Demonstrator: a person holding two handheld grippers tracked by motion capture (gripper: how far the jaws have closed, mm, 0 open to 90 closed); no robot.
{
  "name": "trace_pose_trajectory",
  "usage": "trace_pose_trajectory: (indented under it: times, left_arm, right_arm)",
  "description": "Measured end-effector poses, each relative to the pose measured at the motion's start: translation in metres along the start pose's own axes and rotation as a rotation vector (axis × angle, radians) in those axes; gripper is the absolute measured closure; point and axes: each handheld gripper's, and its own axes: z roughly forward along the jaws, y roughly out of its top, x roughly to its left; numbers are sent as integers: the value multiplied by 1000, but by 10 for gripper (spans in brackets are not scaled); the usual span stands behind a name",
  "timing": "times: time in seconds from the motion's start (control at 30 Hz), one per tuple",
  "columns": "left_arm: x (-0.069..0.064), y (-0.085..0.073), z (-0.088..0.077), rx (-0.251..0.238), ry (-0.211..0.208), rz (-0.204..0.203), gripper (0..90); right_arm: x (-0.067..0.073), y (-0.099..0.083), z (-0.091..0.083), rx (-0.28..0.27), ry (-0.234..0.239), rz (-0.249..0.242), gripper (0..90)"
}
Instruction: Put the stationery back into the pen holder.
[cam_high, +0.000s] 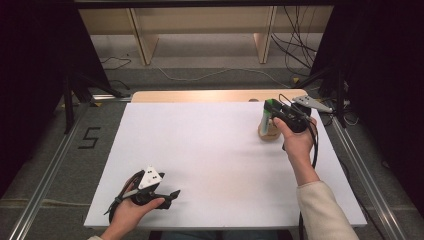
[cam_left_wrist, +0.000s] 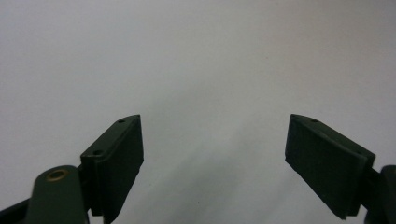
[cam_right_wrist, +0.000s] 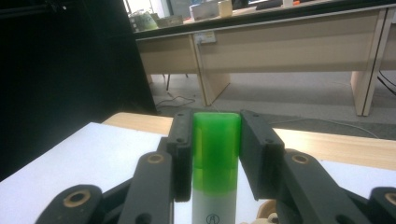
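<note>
Gripping a green-capped tube (cam_right_wrist: 215, 158) upright over a wooden stand (cam_high: 269, 132), the right gripper (cam_right_wrist: 216, 140) is clamped; the left gripper (cam_left_wrist: 212, 154) rests wide open, empty.

White counter (cam_high: 215, 155) had a wooden strip along its far edge w/ a round wooden holder (cam_high: 268, 131) standing near the far-right corner.

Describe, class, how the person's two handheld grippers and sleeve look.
Both the left gripper and right gripper are black, each topped by a grey three-cornered plate with black cable trailing. Flat dark rectangular pads face inward, on links with brass-coloured pivot rings. The right forearm wears a cream sleeve.
</note>
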Motion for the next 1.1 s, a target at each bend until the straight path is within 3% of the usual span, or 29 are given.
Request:
trace_pose_trajectory:
  times: [1.1]
  left_arm:
    - [-1,0,-1,-2,1,-3,196]
  right_arm:
    - [-15,6,-10,-21,-56,11,672]
